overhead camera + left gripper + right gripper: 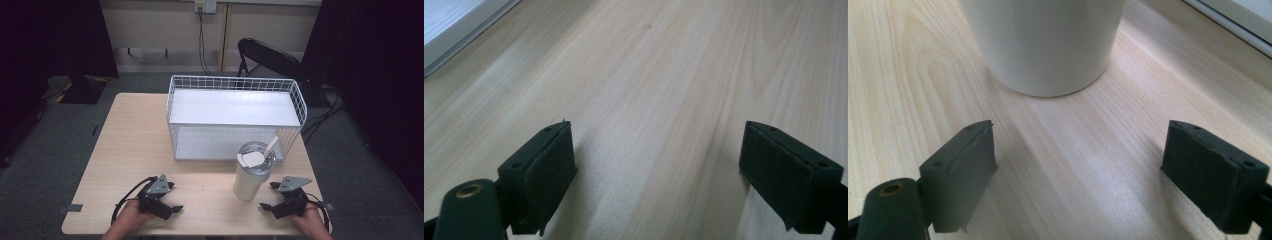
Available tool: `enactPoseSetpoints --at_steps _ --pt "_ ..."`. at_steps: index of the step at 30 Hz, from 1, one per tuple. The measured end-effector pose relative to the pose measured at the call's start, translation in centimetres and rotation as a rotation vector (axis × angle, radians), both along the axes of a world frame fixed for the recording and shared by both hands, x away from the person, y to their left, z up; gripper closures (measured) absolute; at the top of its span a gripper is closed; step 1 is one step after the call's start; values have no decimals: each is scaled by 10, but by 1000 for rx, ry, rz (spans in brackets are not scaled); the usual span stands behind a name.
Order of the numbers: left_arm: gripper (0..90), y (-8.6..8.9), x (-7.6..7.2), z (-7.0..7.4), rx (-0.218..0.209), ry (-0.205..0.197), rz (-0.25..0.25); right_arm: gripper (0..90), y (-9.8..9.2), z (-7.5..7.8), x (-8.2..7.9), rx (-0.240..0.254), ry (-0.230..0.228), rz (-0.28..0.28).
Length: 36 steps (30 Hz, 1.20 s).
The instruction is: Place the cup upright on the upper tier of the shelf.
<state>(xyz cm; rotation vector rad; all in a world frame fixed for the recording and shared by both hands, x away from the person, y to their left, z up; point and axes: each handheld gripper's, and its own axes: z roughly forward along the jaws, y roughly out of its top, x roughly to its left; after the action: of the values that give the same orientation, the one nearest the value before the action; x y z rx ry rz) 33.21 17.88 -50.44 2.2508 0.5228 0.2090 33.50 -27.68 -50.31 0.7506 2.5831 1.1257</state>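
We hold both tongs open; the upright white tumbler [252, 175] stands just left of our right tongs [281, 204], nearer than the left tongs [165, 200].

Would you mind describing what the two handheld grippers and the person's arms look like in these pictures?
Both the left gripper and the right gripper are black two-jaw tools, each topped by a grey three-cornered plate. A black cable loops from each. Their fingers are blocky with dark flat pads and small screw holes; a brass-coloured ring sits at the lower left of each gripper view. The forearms are bare, with no sleeves visible.
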Motion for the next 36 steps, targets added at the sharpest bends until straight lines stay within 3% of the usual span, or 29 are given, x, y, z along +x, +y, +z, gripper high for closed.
enactPoseSetpoints --at_steps 5,11,14,18,25,27,36 --pt "141 0 0 0 -2 1 1 133 1 0 -2 0 1 -26" --pt "140 0 0 0 -2 1 0 140 1 3 -2 3 16 -3" --pt "140 0 0 0 -2 1 0 140 -1 11 -2 107 34 -9" --pt "140 0 0 0 -2 1 0 140 -1 20 -2 181 23 -36" --pt "140 0 0 0 -2 2 1 154 1 35 -5 227 -23 -22" --pt "140 0 0 0 -2 1 0 154 2 38 -5 251 -17 -14" --pt "140 0 0 0 -2 1 0 141 9 45 -4 269 -26 7"
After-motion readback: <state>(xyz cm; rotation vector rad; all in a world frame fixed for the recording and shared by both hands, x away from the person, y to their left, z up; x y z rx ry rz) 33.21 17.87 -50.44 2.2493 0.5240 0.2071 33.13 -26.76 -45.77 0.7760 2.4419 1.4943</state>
